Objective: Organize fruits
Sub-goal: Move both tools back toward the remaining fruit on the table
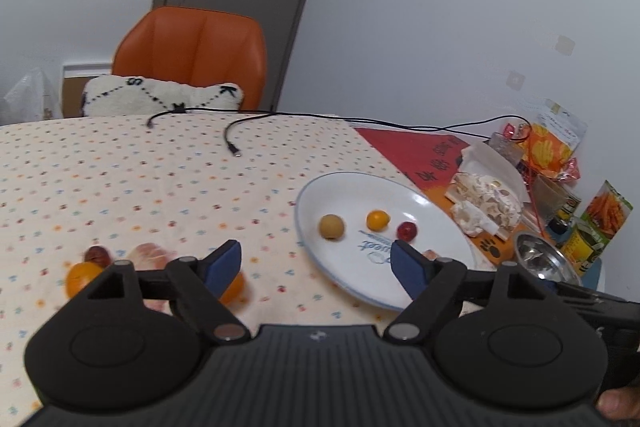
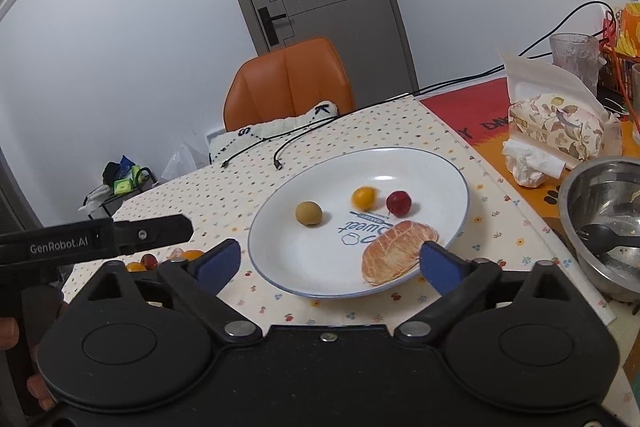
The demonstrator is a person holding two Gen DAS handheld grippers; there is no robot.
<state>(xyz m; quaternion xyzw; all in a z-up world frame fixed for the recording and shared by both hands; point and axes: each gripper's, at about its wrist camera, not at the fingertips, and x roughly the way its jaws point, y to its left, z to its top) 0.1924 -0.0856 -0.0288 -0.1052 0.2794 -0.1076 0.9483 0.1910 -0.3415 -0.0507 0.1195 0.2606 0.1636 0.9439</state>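
Left hand-held gripper (image 1: 316, 265): spread, holding nothing, above the tabletop (image 1: 160, 187).
Right hand-held gripper (image 2: 330, 261): spread, holding nothing, at the plate's near rim.
Plate (image 2: 440, 171): near the tabletop's right edge; holds brown fruit (image 2: 308, 213), yellow fruit (image 2: 363, 197), red fruit (image 2: 398, 203), peeled citrus segment (image 2: 394, 251).
Loose fruits (image 1: 82, 277): tabletop, well left of the plate.
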